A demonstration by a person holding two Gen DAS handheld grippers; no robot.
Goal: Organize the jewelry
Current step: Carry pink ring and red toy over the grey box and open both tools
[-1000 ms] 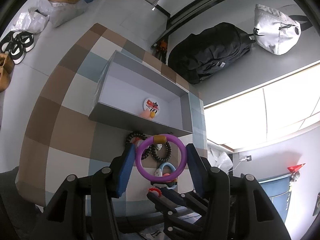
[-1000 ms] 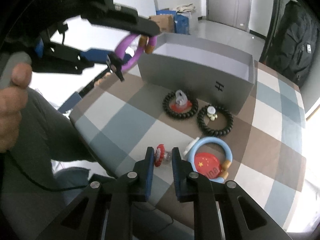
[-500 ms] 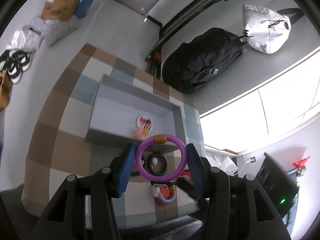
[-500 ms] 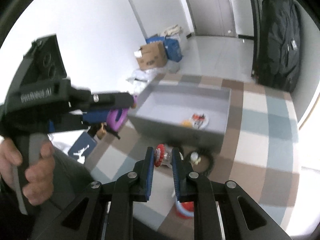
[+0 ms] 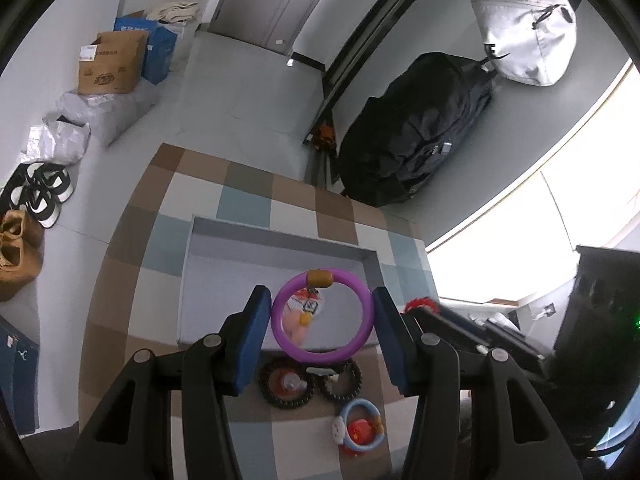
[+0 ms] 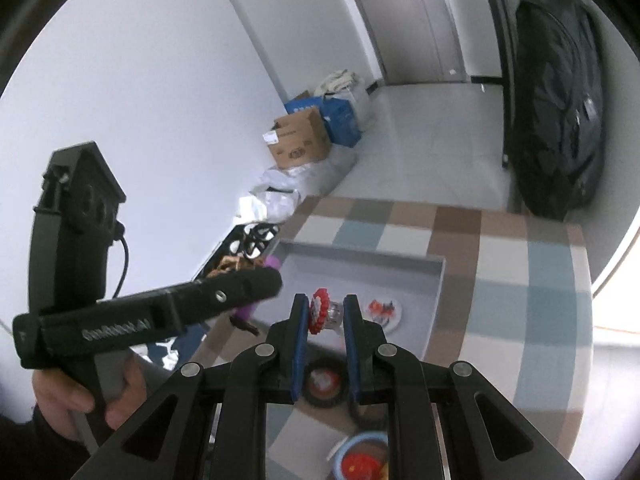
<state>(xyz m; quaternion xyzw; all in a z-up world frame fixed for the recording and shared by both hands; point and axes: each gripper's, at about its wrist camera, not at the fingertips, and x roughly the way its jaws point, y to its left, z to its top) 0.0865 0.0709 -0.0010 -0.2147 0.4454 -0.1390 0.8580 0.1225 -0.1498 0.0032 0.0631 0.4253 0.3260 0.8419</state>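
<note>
My left gripper (image 5: 322, 320) is shut on a purple ring bracelet (image 5: 287, 342) with an orange bead, held high above the grey box (image 5: 240, 264). My right gripper (image 6: 326, 314) is shut on a small red-and-white charm (image 6: 320, 311), also held above the grey box (image 6: 360, 266). A badge and a pink piece (image 5: 306, 304) lie in the box. Two black bead bracelets (image 5: 286, 386) and a blue ring bracelet (image 5: 360, 426) lie on the checked table in front of the box. The left gripper body (image 6: 160, 312) shows in the right wrist view.
The checked tablecloth (image 5: 132, 272) covers a small table. On the floor are cardboard boxes (image 5: 110, 62), bags, shoes (image 5: 40, 196) and a black backpack (image 5: 416, 132). A white bag (image 5: 524, 32) hangs on the wall.
Both grippers have risen well above the table with their items and moved over the grey box. The table and box look smaller and farther.
</note>
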